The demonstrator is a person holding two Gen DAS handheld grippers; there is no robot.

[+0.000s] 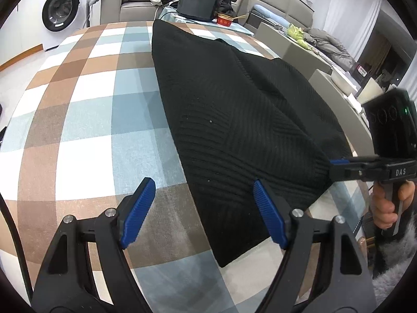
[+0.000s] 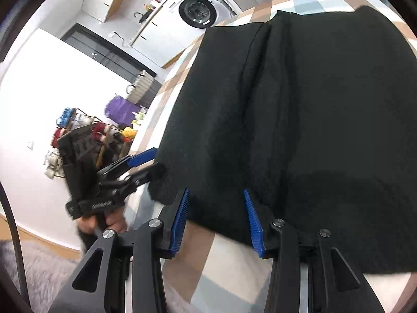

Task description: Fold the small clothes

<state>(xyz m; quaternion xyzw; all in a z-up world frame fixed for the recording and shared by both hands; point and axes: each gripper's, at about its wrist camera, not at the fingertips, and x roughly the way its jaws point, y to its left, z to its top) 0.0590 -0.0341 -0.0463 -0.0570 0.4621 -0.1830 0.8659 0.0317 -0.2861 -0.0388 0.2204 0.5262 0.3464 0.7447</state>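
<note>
A black knit garment (image 1: 234,120) lies folded into a long shape on a table covered with a checked cloth (image 1: 86,109) of brown, pale blue and white squares. In the left wrist view it runs from the far table edge at about twelve o'clock down to a near corner around five o'clock. The left gripper (image 1: 204,210) hangs above the table with its blue-padded fingers (image 1: 139,212) spread wide; the left pad is over bare cloth and the right pad is over the garment's near left edge, and nothing is pinched between them. At three o'clock in that view the right gripper (image 1: 338,165) comes in level from the side, held by a hand (image 1: 388,206), with its tips at the garment's right edge; from there I cannot tell how far apart they stand. The right wrist view shows it better: the right gripper (image 2: 216,219) has its two blue pads parted by a moderate gap, with the garment's near hem lying in and under that gap, and the pads do not press on it. In the same view the left gripper (image 2: 152,161) sits at nine o'clock, at the garment's left corner, gripped by a hand (image 2: 104,223). A washing machine (image 1: 62,10) stands beyond the table at eleven o'clock in the left view.
</note>
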